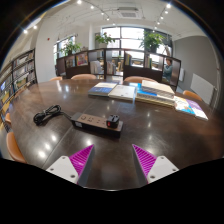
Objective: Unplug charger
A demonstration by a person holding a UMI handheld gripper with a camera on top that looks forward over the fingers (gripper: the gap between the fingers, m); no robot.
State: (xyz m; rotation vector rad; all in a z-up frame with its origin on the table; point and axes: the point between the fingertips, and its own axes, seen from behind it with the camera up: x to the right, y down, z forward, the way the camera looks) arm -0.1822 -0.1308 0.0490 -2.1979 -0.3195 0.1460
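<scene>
A wide, dark brown, glossy wooden surface (150, 125) fills the middle of the frame, with ceiling lights mirrored in it. Behind it, across the upper part of the frame, stands a row of dark shelving units with open compartments (120, 64), and green potted plants (152, 42) sit on top of them in front of bright windows. More shelving runs along the upper left. Tan chair backs (85, 77) show along the far edge of the surface. On the far side of the surface, right of centre, lie flat stacks of light-coloured books and papers (140, 92), stretching towards the right. Nearer, left of centre, lies a long black power strip (93, 122), with a black charger plug (113, 121) seated at its right end; it is beyond the tongs and a little to their left, well apart from them. A coiled black cable (44, 116) rests on the surface left of the strip. At the bottom of the frame the tongs (114, 161) are spread wide apart, holding nothing, their magenta pads (81, 158) facing each other over bare wood.
</scene>
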